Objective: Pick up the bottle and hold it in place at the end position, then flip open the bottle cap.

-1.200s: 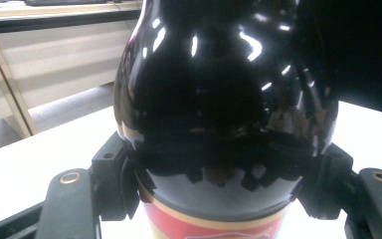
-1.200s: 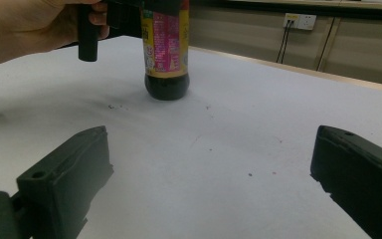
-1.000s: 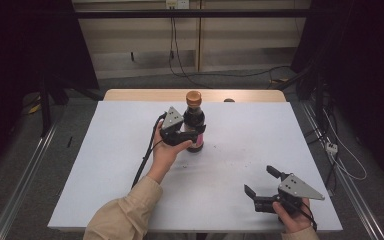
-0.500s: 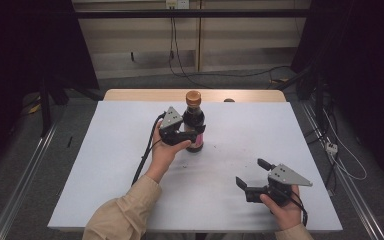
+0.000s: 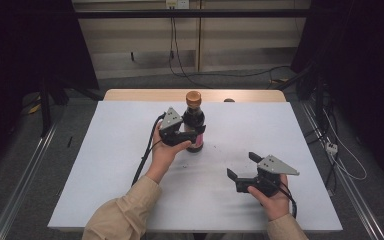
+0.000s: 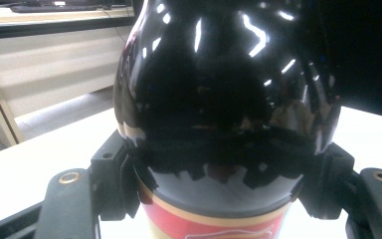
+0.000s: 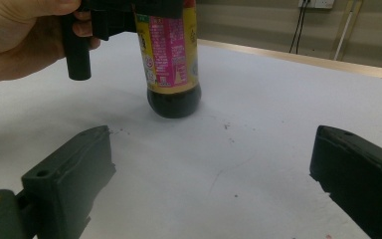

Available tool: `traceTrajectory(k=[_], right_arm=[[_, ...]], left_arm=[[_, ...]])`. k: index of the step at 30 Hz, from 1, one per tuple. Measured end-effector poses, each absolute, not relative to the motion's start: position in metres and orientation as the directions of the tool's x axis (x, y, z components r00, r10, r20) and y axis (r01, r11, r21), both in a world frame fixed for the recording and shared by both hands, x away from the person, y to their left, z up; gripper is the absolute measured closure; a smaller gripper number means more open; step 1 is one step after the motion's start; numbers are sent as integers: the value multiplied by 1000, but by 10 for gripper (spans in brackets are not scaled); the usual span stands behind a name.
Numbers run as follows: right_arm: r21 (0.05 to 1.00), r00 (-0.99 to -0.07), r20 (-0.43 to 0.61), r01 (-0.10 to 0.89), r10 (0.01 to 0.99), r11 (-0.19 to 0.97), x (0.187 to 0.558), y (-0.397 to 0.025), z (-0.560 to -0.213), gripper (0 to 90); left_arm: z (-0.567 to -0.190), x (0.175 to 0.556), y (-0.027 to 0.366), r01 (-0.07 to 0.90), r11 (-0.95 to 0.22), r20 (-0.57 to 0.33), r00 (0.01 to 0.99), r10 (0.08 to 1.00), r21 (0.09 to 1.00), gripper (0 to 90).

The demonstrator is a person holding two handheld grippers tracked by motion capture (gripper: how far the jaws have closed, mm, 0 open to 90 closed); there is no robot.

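Your left gripper (image 5: 196, 133) is clamped on the dark sauce bottle (image 5: 194, 122), which stands upright on the white table (image 5: 105, 165), toward the far edge and near the middle of its width. In the high view the jaws close around the bottle's body just above its label, below the brown cap (image 5: 193, 97). In the left gripper view the bottle (image 6: 224, 99) sits directly between the two black jaws, one pressing on each side of the glossy dark glass, with the red and gold label (image 6: 214, 226) just under the grip line.

Your right gripper (image 5: 243, 167) is released: its jaws stand wide apart with nothing between them. It sits low over the table on the near right side, well apart from the bottle, with its jaws pointing roughly toward it. In the right gripper view the bottle (image 7: 171, 59) appears ahead and left of centre, base resting on the table, with your left hand (image 7: 20, 35) beside it holding the gripper to the bottle's upper part.
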State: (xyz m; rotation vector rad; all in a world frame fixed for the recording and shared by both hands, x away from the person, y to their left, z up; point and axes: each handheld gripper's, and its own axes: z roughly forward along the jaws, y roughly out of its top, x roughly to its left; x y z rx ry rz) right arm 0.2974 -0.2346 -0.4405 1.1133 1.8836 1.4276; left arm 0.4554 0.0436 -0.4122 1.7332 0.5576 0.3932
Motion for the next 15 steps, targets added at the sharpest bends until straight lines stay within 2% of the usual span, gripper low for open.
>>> traceTrajectory(k=[15], right_arm=[[942, -528, 84, 319, 845, 106, 299, -238, -438, 26]], left_arm=[[-412, 455, 43, 154, -174, -30, 825, 565, 973, 298]])
